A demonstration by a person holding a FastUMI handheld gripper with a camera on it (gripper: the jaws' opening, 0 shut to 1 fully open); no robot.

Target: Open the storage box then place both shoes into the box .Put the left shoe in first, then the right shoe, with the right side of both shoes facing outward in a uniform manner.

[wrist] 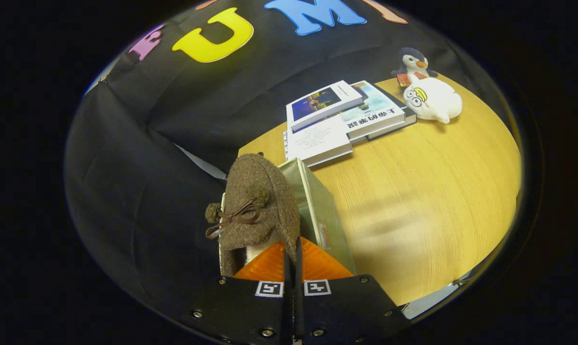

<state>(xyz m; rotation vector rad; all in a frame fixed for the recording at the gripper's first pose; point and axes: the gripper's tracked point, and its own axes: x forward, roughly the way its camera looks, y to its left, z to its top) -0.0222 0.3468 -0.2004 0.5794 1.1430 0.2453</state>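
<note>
Pinched thinly between the gripper (pixel 293 261) fingers, a brown felt slipper (pixel 258 206) hangs above the open storage box (pixel 317 201) on the wooden table (pixel 423 201); such a shallow hold could let it twist or drop outside.

A fuzzy brown shoe (pixel 258 201) with a darker brown bow and pompoms. Pale green storage box (pixel 320 211). Yellow wood-grain surface (pixel 428 191). White-covered books (pixel 339 120). White plush toy (pixel 433 99); grey-and-white penguin toy (pixel 413 62), orange beak.

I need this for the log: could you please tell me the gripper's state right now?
Gripper: closed, fingers pinching the brown shoe by its edge, held beside the storage box.
</note>
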